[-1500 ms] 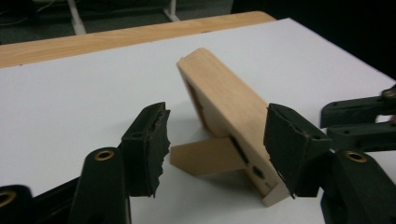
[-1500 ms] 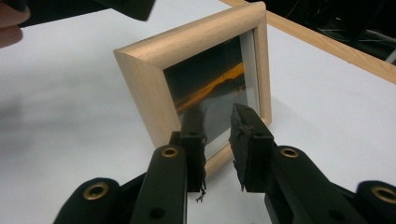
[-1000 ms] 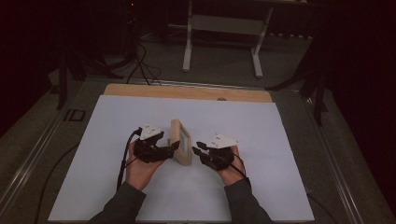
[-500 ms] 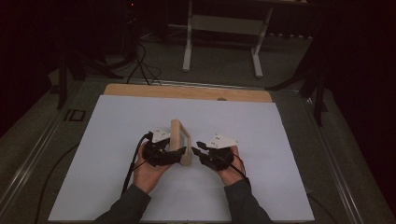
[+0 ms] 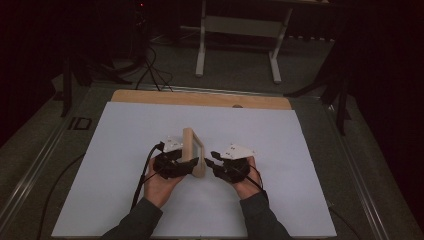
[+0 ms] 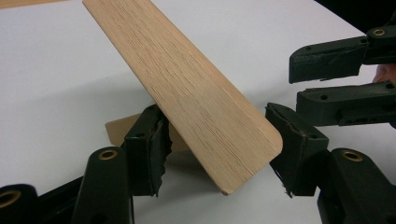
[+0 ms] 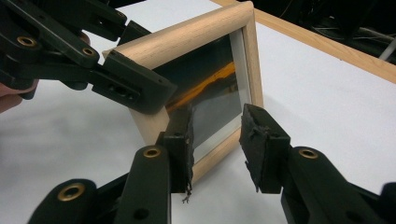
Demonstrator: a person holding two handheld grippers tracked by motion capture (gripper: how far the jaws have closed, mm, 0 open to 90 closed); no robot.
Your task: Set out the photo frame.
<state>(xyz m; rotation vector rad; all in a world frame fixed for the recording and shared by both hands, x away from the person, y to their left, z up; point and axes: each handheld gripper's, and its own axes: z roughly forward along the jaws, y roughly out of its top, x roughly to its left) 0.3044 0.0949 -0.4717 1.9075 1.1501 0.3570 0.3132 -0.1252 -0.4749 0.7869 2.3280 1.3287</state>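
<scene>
A light wooden picture frame (image 5: 192,150) stands on edge on the white sheet (image 5: 125,150), leaning on its back stand (image 6: 116,133). My left gripper (image 5: 192,167) straddles the frame's near end (image 6: 219,140) and is shut on it, with one pad on the back and one on the glass side. My right gripper (image 5: 212,160) is open just right of the frame. Its fingertips (image 7: 180,140) sit in front of the glass (image 7: 210,98) at the lower near corner and hold nothing. The right gripper's two jaws appear at the upper right of the left gripper view.
The sheet covers a wooden board whose bare far edge (image 5: 200,99) shows. Cables (image 5: 142,180) trail from the left gripper toward the front. A metal table stand (image 5: 237,45) and dark floor lie beyond the board.
My left gripper has moved right and closed in on the frame's near end. The right gripper has edged slightly toward the frame. The frame stays in place.
</scene>
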